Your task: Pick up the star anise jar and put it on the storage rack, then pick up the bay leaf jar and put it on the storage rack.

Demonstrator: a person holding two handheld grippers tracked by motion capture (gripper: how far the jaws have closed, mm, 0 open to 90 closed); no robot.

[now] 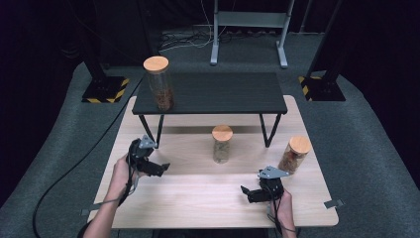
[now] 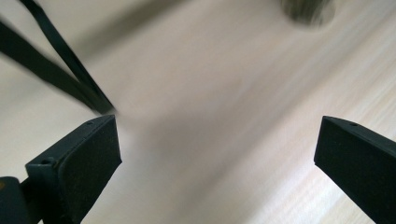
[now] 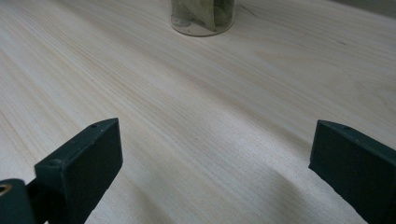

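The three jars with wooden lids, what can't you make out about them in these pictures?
- Middle jar: contents too small to name in the high view; the right gripper view cuts it off at the top edge, leaving the base.
- Same jar, apparently, in the left gripper view: blurred and cropped.
- Right jar and shelf jar: brownish fill, too small to identify.

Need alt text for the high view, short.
A person's left gripper and right gripper, both open, hover over a wooden table with two cork-lidded jars; a third jar stands on a black shelf behind.
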